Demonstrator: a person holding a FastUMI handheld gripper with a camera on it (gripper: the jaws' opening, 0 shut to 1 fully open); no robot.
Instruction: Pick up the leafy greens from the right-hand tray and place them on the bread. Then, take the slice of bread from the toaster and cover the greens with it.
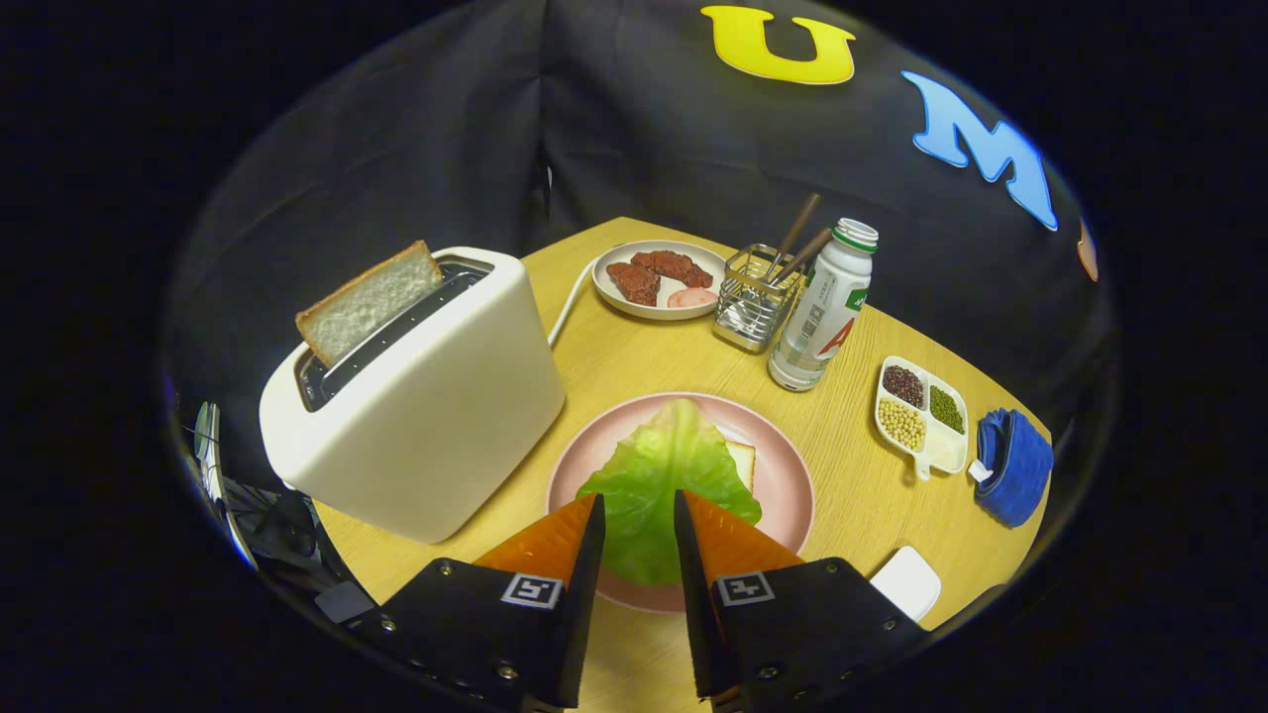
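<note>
fingers point(639, 515) narrowly parted, angled down over leafy greens point(664, 475) | greens on bread point(741, 461), pink plate point(783, 465)

Bread point(741, 461) mostly under the lettuce point(659, 475).

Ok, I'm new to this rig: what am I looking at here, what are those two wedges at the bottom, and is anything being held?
This is a fisheye camera riding on a hand-held two-finger gripper; the wedges are its fingers. A lettuce leaf lies between and ahead of them, spread over a bread slice on the pink plate. The fingers stand apart; whether they press the leaf is unclear. Left of the plate is a white toaster with another slice of bread sticking up. Beyond are a plate of meat, a wire utensil holder, a bottle, a divided dish of beans and a blue cloth, all on the wooden table.
</note>
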